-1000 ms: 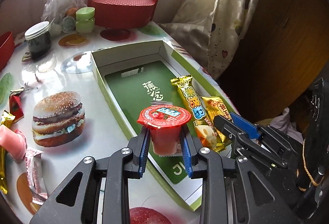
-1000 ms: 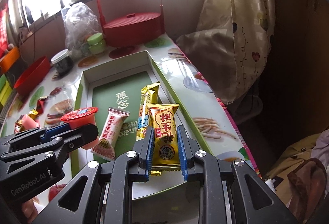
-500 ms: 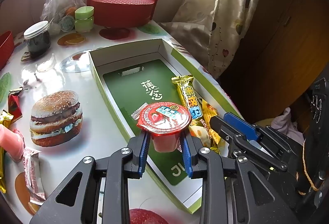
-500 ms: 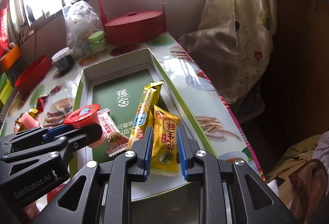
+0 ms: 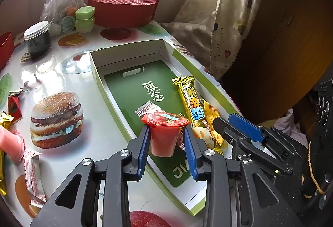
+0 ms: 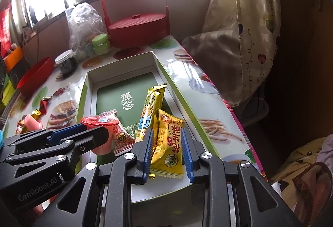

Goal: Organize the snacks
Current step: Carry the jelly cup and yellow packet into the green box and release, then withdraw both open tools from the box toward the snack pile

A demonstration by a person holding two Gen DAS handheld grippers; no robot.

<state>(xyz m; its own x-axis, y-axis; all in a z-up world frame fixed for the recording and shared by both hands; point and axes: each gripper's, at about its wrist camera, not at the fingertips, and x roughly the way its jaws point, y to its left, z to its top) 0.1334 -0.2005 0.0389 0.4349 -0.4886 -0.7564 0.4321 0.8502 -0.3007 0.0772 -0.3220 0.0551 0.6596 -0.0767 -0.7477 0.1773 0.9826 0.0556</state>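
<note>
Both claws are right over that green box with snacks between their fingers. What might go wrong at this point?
The red jelly cup sits between the left gripper fingers over the pink-and-white wafer packet in the green box; set down there, it could tip. The right gripper straddles the yellow peanut-candy packet, which overlaps the long yellow bar; pulling back might drag either one. The two grippers are also close together and could bump.

Cup (image 5: 164,135) hides most of the red-white packet (image 5: 148,109); the red bowl (image 5: 5,48) runs off frame.
</note>
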